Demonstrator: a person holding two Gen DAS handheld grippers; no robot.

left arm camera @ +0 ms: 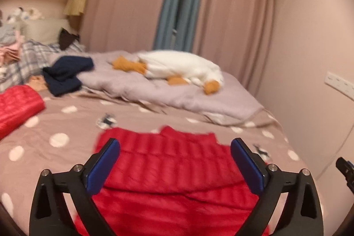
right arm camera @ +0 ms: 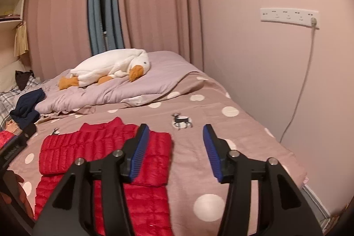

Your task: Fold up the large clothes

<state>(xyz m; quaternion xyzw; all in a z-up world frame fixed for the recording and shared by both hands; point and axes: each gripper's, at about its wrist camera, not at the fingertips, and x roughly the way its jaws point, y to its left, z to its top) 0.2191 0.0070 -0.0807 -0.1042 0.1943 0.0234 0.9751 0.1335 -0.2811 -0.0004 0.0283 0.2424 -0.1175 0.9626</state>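
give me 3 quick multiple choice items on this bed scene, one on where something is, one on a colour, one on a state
1. Where does the plush goose lie?
A. on the lilac duvet
B. on the red jacket
C. on the shelf

2. What colour is the quilted jacket spread on the bedsheet?
A. navy
B. red
C. white

3. How do the fingers of the left gripper stand?
A. shut on the jacket
B. shut on nothing
C. wide open, gripping nothing

Answers:
1. A, the goose rests on the lilac duvet at the far end of the bed.
2. B, the jacket is bright red against the dotted sheet.
3. C, the blue pads stand far apart above the jacket with no cloth pinched between them.
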